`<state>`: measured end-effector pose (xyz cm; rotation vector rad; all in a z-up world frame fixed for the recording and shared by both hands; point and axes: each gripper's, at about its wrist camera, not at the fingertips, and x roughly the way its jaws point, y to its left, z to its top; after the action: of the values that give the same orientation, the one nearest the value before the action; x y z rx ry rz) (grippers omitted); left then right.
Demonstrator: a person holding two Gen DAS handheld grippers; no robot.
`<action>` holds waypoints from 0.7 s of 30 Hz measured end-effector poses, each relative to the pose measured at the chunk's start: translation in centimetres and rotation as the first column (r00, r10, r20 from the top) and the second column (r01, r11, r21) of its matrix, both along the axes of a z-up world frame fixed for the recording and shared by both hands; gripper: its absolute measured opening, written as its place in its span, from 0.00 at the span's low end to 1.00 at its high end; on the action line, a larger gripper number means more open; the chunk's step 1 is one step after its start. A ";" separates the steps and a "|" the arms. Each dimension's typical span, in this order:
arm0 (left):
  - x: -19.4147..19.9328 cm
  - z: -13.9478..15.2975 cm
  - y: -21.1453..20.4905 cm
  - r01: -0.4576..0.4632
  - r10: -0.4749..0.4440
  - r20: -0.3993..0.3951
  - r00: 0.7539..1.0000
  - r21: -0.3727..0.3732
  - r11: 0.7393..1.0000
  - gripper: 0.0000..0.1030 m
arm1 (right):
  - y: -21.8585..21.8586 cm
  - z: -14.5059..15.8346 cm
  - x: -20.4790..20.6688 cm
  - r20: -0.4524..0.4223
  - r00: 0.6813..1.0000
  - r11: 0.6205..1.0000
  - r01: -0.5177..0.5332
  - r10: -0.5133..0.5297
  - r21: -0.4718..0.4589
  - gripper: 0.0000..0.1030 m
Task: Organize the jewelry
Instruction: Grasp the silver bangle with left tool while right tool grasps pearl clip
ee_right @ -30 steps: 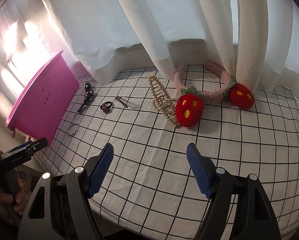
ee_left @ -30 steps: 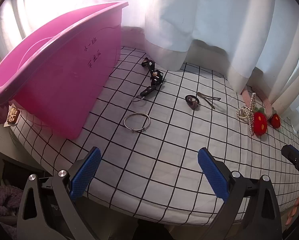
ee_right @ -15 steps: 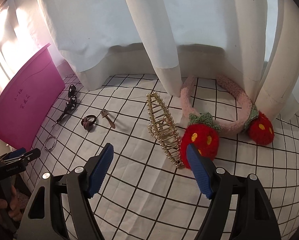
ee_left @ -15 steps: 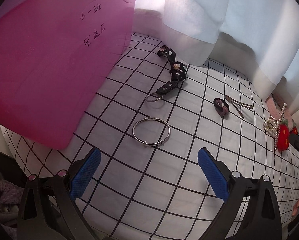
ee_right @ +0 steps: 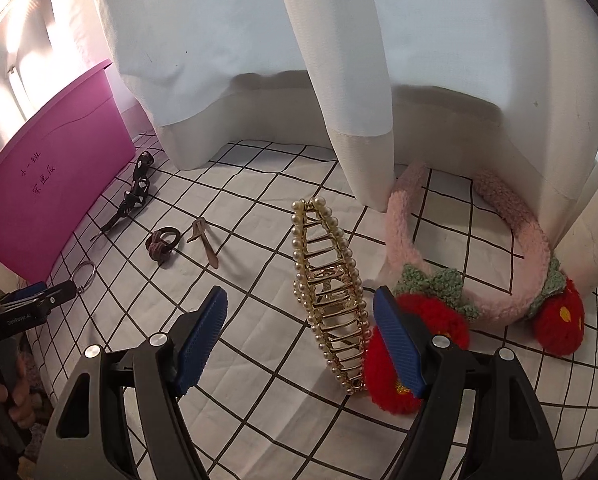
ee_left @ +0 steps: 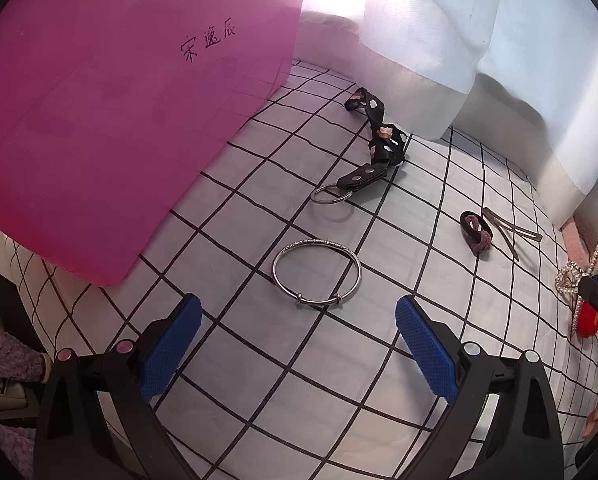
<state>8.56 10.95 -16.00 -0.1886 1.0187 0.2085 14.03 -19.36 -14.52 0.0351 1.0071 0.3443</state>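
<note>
White curtains [ee_right: 259,60] hang down to a white cloth with a black grid [ee_left: 379,360], and that cloth is my whole work surface. At its left side stands a pink plastic bin [ee_left: 119,100] with dark handwritten characters on its wall.

From the left wrist view I see a thin silver bangle [ee_left: 317,272] lying flat on the cloth, near the bin's lower corner, with two small beads on its near edge. Behind it lies a black strap with pale flower shapes [ee_left: 375,140], ending in a metal ring. To the right sit a brownish knotted hair tie [ee_left: 476,234] and, just beside it, a flat metal hair clip [ee_left: 507,232].

From the right wrist view, a gold claw clip edged with pearls [ee_right: 331,292] stands on edge, its near end touching a red knitted strawberry. That strawberry and a second one hang from the ends of a fuzzy pink headband [ee_right: 407,232], whose back is partly tucked behind the curtain.

My left gripper [ee_left: 299,344] points steeply down at the cloth, its blue pads spread wide with nothing between them; the bangle lies just beyond the tips. My right gripper [ee_right: 299,340] is tilted down as well, wide open and holding nothing. The pearl clip sits between its fingers in the picture, closer to the right one, though I can't tell whether that pad touches the strawberry or only overlaps it. A hand shows at the frame edge in each view.
</note>
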 end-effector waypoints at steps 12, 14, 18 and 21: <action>1.0 -1.2 0.0 -0.044 0.044 -0.020 0.999 0.003 0.999 0.93 | 0.9 -2.3 1.6 -0.052 0.996 0.997 -0.071 0.071 -0.003 0.70; 1.3 -1.4 0.1 -0.048 0.048 -0.025 0.999 0.004 0.999 0.93 | 1.1 -2.4 1.6 -0.049 0.995 0.996 -0.084 0.083 -0.014 0.70; 2.1 -1.7 0.0 -0.051 0.052 -0.031 0.998 0.016 0.999 0.93 | 1.5 -2.6 1.5 -0.032 0.994 0.994 -0.105 0.104 -0.042 0.70; 2.8 -2.1 -0.3 -0.049 0.050 -0.035 0.998 0.042 0.998 0.93 | 1.8 -2.8 1.4 -0.023 0.994 0.992 -0.109 0.107 -0.064 0.70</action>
<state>11.37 10.69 -18.06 -0.1730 1.0449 0.2786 15.42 -17.61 -17.31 -0.0752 1.0411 0.4105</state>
